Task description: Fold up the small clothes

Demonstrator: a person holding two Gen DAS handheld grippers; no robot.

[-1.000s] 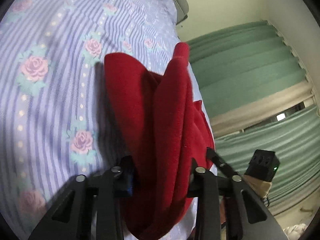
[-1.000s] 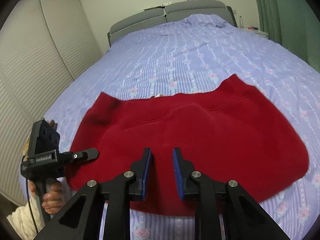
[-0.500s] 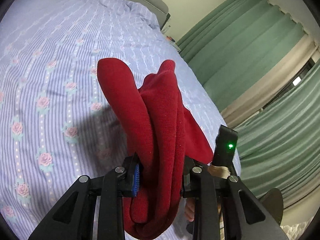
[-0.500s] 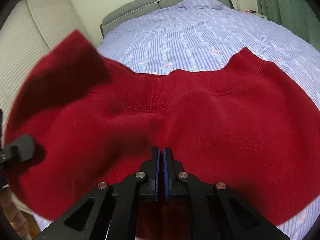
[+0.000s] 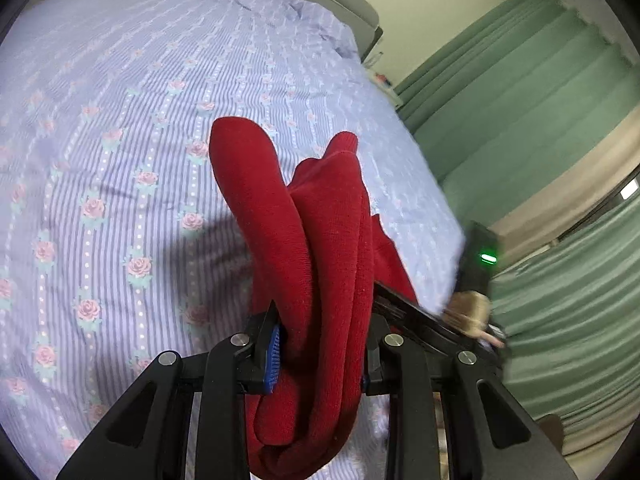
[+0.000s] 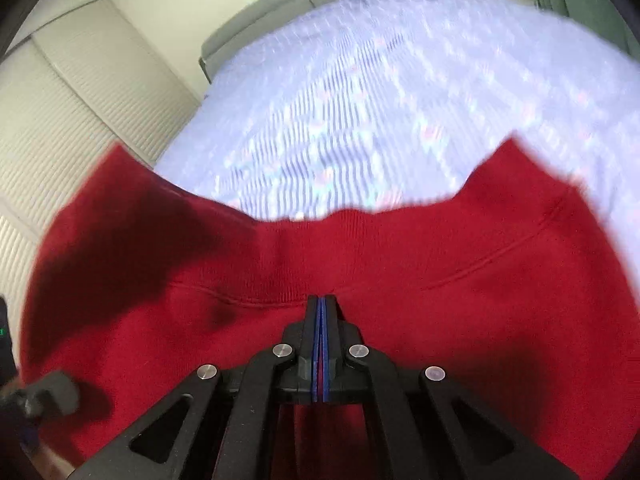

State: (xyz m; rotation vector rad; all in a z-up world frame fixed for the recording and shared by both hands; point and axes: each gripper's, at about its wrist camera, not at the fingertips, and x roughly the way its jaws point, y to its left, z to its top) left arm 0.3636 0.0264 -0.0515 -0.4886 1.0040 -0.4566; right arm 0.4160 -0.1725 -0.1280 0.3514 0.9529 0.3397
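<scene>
A red knitted garment (image 5: 320,240) hangs bunched in thick folds between the pads of my left gripper (image 5: 322,340), which is shut on it above the bed. In the right wrist view the same garment (image 6: 440,320) spreads wide, its left side raised and shadowed. My right gripper (image 6: 322,304) has its blue pads pressed together at a seam near the garment's middle, pinching the cloth. The cloth stays sharp against the blurred bed. The right gripper's body (image 5: 476,260), with a green light, and the hand (image 5: 470,312) on it show at the right of the left wrist view.
The bed (image 5: 120,160) has a lilac striped sheet with roses and a grey headboard (image 6: 320,0). Green curtains (image 5: 520,120) hang along its right side. Slatted wardrobe doors (image 6: 80,100) stand to the left. Part of the left gripper (image 6: 40,400) shows at the lower left.
My right gripper went from open above the flat garment to shut on it. My left gripper rose with its bunch of cloth, lifting the garment's left side off the bed.
</scene>
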